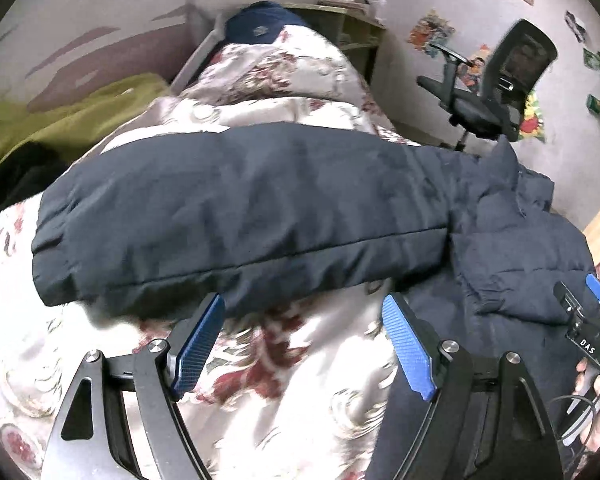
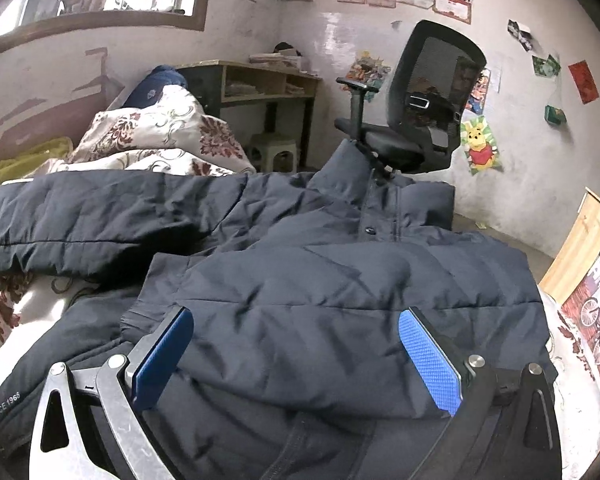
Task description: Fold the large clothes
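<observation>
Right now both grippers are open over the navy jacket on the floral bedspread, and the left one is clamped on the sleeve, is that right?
Not quite. The left gripper is not clamped on the sleeve: the left wrist view shows its jaws open with only floral bedspread between them. The right gripper does hang open over the navy jacket.

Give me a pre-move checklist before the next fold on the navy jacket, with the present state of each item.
1. Left gripper open and holding nothing: ok; only the floral quilt shows between its fingers.
2. Right gripper open: ok; it hangs above the jacket, no cloth pinched.
3. Sleeve laid out straight: ok; it stretches sideways across the quilt.
4. Jacket body flat: not ok; the padding is rumpled near the collar.
5. Front closed: cannot tell; only one snap shows.
6. Other sleeve located: cannot tell.
</observation>
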Action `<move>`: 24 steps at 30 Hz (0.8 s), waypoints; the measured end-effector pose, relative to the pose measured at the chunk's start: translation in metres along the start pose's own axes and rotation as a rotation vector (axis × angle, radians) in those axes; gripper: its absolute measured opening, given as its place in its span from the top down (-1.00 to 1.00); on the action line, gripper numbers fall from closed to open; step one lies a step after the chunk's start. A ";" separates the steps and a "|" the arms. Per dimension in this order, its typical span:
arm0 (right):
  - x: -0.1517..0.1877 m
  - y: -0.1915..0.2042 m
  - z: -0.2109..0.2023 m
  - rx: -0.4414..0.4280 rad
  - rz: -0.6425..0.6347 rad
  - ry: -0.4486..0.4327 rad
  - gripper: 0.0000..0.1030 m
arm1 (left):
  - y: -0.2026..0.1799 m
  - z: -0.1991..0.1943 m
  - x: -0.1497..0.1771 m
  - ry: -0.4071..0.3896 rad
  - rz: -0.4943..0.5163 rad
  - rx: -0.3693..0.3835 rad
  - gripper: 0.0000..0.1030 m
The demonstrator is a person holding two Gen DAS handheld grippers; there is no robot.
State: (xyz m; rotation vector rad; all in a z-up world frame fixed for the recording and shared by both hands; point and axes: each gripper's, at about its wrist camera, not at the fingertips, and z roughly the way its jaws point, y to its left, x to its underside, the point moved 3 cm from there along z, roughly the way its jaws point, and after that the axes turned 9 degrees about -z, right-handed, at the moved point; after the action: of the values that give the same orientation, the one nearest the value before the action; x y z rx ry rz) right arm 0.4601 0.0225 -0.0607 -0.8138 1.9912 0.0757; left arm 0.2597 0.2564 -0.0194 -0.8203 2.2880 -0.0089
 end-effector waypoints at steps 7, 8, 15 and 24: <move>-0.002 0.009 0.004 0.003 -0.016 0.021 -1.00 | 0.031 -0.001 0.006 0.028 -0.073 -0.036 -0.49; -0.002 0.010 0.005 0.006 -0.019 0.024 -1.00 | 0.036 -0.001 0.006 0.031 -0.076 -0.046 -0.49; -0.008 0.020 0.028 0.011 -0.033 0.099 -1.00 | 0.077 -0.001 0.008 0.040 -0.141 -0.134 -0.49; -0.005 0.039 0.055 -0.018 0.000 0.167 -1.00 | 0.123 -0.002 0.010 0.069 -0.293 -0.138 -0.49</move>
State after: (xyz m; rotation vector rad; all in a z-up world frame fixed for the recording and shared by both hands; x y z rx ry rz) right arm 0.4809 0.0760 -0.0974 -0.8547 2.1502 0.0261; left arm 0.1844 0.3493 -0.0520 -1.2387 2.2304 -0.0109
